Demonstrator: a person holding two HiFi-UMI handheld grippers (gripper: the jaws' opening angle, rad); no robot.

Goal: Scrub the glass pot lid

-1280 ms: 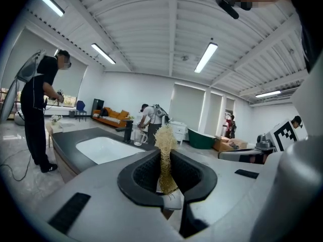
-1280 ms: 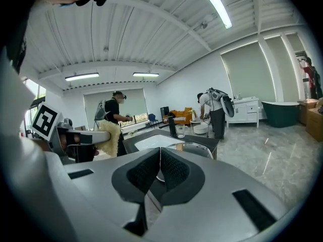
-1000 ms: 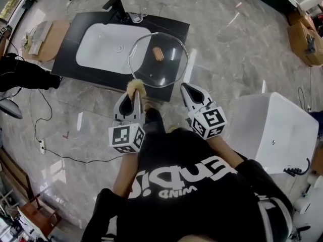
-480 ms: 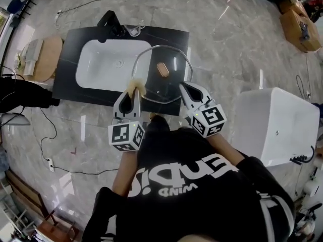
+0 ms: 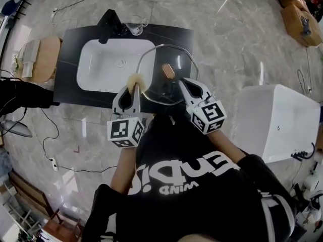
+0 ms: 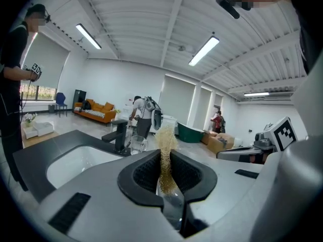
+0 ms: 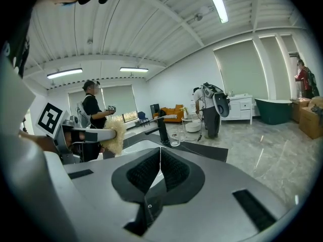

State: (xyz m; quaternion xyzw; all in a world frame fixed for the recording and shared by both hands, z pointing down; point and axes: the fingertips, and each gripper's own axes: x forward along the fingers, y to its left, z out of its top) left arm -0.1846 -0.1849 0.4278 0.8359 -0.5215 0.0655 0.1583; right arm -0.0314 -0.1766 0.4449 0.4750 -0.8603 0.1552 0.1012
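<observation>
Marble floor (image 5: 227,49) all round, and over the right end of the black counter (image 5: 70,74) my glass pot lid (image 5: 161,87) hangs tilted, its near rim pinched in the right gripper (image 5: 182,82) (jaws clamped tight on it). Left gripper (image 5: 134,89) is squeezed on a tan scrubber (image 5: 135,79) right at the lid's left edge, with the white basin (image 5: 106,64) just beyond.

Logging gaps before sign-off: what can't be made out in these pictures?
- Near rim of the glass pot lid: head view, hidden behind the right hand-held gripper.
- Whether the scrub pad touches the lid: head view too small; left gripper view blocked by its own jaws.
- Grime on the lid: clear glass, too small in every view.
</observation>
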